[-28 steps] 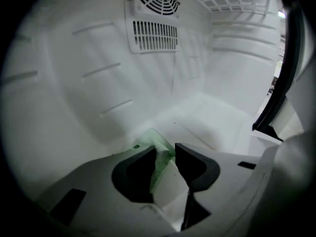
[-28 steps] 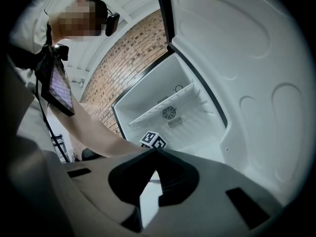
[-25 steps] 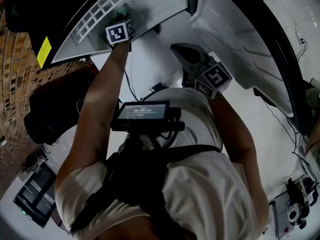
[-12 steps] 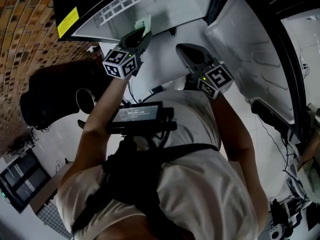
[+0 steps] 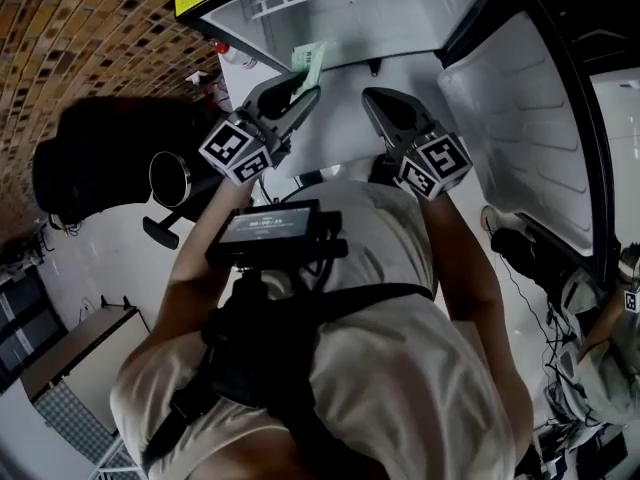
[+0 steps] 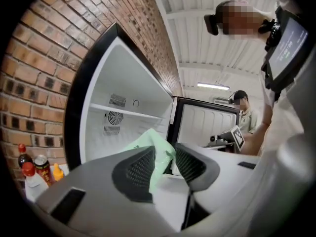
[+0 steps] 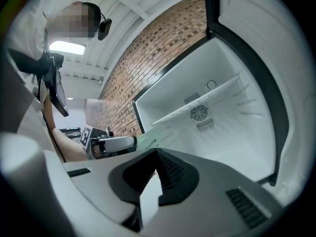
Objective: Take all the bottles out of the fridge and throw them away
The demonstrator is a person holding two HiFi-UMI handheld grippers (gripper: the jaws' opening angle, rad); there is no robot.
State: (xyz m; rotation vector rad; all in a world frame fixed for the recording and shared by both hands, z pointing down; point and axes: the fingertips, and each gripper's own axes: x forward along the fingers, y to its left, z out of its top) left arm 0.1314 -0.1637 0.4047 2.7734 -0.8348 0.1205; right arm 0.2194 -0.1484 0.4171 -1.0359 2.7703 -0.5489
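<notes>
The fridge (image 5: 350, 8) stands open, its door (image 5: 520, 118) swung to the right; both grippers are held up just in front of it; the left gripper (image 6: 164, 157) has its fingers (image 6: 136, 172) clenched on a pale green wrapper (image 6: 148, 144), crumpled and flat, which pokes toward the fridge's shelf (image 7: 197, 107); the right gripper (image 7: 157, 156), beside it, has its fingers (image 7: 168, 169) pressed together with nothing between; several bottles (image 6: 34, 174) stand outside the fridge, at its left by the brick wall (image 6: 29, 83)

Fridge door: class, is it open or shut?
Open. The door stands swung aside, and the fridge shows its white interior, with a shelf and fan vent.
</notes>
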